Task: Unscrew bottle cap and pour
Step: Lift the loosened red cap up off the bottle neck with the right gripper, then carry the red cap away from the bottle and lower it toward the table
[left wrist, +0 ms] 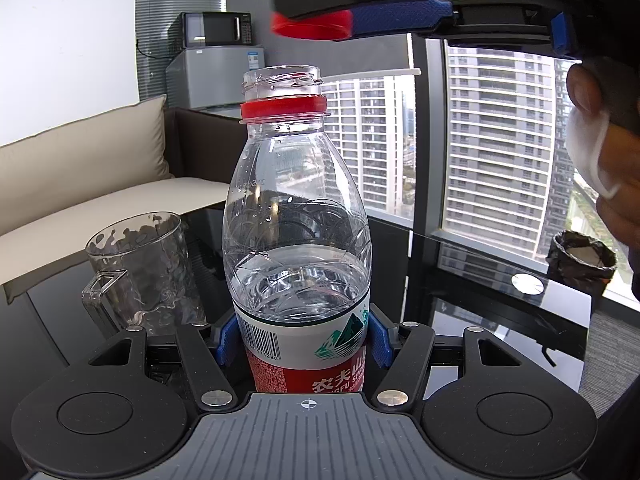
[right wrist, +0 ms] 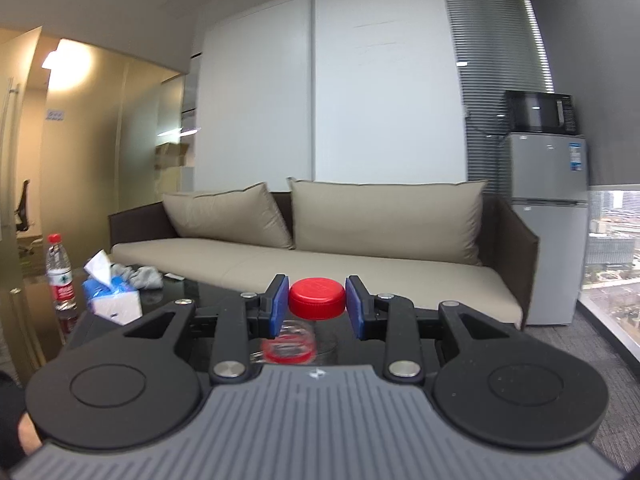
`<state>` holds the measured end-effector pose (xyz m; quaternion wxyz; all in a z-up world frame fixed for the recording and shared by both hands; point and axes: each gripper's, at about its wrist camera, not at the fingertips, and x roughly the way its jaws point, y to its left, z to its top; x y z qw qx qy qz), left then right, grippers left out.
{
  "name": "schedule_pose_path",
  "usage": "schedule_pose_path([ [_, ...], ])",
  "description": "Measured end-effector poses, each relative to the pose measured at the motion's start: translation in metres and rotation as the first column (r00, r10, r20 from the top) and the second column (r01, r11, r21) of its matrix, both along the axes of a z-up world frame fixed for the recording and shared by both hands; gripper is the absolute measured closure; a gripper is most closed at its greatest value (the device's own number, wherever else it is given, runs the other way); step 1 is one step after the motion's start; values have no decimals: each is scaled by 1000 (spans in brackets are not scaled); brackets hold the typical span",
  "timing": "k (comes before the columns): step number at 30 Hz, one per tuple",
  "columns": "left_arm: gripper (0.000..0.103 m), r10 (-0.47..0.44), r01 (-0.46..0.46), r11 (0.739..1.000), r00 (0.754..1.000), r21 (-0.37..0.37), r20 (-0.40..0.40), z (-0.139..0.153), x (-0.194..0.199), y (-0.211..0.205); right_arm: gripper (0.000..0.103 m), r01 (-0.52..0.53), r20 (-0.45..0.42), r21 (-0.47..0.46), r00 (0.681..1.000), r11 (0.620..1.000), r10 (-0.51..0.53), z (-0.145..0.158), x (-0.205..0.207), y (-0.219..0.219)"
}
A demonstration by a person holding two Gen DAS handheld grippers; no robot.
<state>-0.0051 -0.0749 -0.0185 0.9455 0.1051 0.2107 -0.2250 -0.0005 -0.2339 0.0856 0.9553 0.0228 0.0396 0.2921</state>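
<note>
A clear water bottle (left wrist: 296,216) with a red and white label stands upright, half full, its mouth uncovered and a red ring left on its neck. My left gripper (left wrist: 298,340) is shut on its labelled lower body. The red cap (right wrist: 317,298) sits between the blue pads of my right gripper (right wrist: 317,304), which is shut on it. In the left wrist view that cap (left wrist: 310,24) hangs above and slightly right of the bottle mouth. Below the cap in the right wrist view the bottle mouth (right wrist: 288,346) shows blurred. A clear glass mug (left wrist: 140,272) stands left of the bottle.
The bottle and mug rest on a dark glass table (left wrist: 460,280). A second capped bottle (right wrist: 60,276) and a tissue box (right wrist: 114,300) stand at the table's far left. A beige sofa (right wrist: 360,248) lies behind. A person's masked head is at the right edge of the left wrist view.
</note>
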Motion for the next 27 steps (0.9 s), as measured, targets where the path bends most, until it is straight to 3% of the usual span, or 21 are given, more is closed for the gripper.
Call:
schedule_pose_path([
  [7,45,0,0,1000,1000,0,-1,1,0,2,70,78,-48,21,996,997,-77,-5,11,-17],
  [27,45,0,0,1000,1000,2,-6,1,3,0,70,166,-241,-58,954,984,-176,-40,48,-20],
])
